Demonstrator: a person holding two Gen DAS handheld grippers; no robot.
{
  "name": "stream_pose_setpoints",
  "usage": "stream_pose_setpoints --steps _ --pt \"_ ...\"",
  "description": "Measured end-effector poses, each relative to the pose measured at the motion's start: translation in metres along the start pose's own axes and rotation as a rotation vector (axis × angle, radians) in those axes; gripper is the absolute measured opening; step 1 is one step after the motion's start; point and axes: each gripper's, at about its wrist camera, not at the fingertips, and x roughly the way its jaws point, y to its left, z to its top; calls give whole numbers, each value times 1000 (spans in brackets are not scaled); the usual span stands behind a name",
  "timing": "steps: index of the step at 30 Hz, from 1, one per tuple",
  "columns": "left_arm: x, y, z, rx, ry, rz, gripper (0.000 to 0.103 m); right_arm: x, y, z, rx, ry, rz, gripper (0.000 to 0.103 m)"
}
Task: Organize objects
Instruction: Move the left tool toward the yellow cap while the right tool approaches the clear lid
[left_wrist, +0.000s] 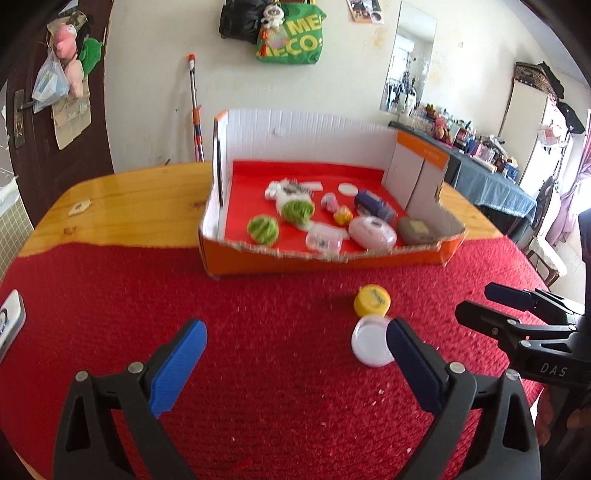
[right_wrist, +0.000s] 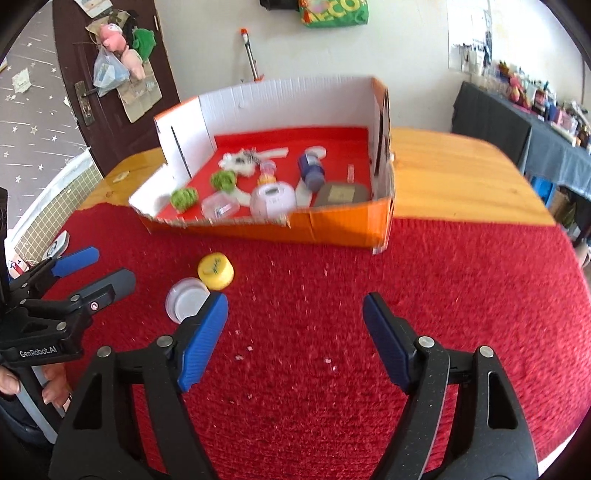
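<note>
Two lids, yellow cap (left_wrist: 372, 301) and clear lid (left_wrist: 370, 344), lie outside the box (left_wrist: 325, 258) (likely next to go in); left tool (left_wrist: 295, 363) and right tool (right_wrist: 295, 332) gape empty.

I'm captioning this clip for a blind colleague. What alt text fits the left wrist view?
The open left gripper hovers empty over a red cloth, its right finger beside a white lid and a yellow cap. Beyond stands an orange cardboard box of small items; the right gripper enters from the right.
</note>
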Motion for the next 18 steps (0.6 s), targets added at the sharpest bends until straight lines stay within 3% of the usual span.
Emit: stream_pose_setpoints --steps 18 --pt "16 -1 -11 -10 66 -9 100 17 -11 -7 34 48 6 75"
